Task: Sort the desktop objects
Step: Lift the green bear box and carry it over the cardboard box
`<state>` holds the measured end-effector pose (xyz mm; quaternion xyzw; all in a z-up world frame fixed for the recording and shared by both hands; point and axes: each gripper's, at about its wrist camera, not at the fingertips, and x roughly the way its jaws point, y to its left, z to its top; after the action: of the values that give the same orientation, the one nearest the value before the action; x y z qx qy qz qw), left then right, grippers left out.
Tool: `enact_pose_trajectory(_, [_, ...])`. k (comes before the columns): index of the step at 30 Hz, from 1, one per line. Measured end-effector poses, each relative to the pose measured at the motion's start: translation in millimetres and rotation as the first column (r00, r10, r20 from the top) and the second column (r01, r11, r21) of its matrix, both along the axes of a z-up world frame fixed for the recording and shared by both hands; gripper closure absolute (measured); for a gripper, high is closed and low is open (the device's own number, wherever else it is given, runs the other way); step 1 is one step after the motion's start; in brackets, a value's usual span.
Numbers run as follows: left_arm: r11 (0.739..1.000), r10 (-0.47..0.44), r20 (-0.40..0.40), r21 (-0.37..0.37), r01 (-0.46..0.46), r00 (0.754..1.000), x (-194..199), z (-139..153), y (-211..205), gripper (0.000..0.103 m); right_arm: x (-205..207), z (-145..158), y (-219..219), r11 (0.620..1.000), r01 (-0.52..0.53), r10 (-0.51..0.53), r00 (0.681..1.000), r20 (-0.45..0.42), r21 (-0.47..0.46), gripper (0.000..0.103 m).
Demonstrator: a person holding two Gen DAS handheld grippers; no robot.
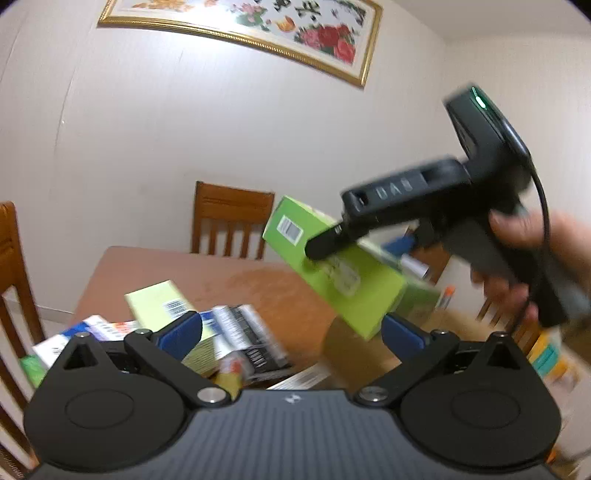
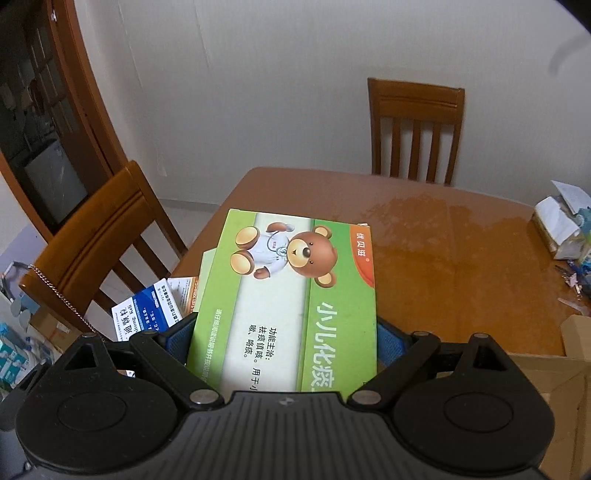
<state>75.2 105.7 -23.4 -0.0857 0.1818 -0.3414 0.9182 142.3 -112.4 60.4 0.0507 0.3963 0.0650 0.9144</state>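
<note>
Holding: your right gripper (image 2: 284, 339) has its fingers clenched on the green box (image 2: 291, 295) (bear on its face), lifted above the counter (image 2: 461, 258).
Left gripper (image 1: 291, 332): fingers spread, grasping nothing, over piled boxes (image 1: 236, 339).

My left wrist feed is smeared with motion blur: the green box (image 1: 334, 269), the hand (image 1: 532, 254) and the small cartons (image 1: 207, 332) all lack crisp edges. The framed picture (image 1: 251, 33) is blown out to white glare at top centre. My right wrist feed is sharp; I can read the print on the box there. Light is soft and even, with a glossy sheen on the table (image 2: 461, 240). Fisheye bends the door frame (image 2: 74, 110) and darkens the corners
</note>
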Motion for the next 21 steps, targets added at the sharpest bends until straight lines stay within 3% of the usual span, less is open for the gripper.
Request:
enact_pose_trajectory(10, [0.988,-0.154,0.027,0.015,0.153,0.988,-4.4,4.1,-71.6,0.000,-51.6,16.3,-70.5,0.990,0.138,-0.138,0.990,0.041,0.017,0.007])
enact_pose_trajectory(21, [0.969,-0.239,-0.002,0.070,0.238,0.971,-12.1,-1.7,-127.2,0.000,-76.7,-16.4,-134.9,0.968,0.246,-0.245,0.969,-0.023,0.042,0.007])
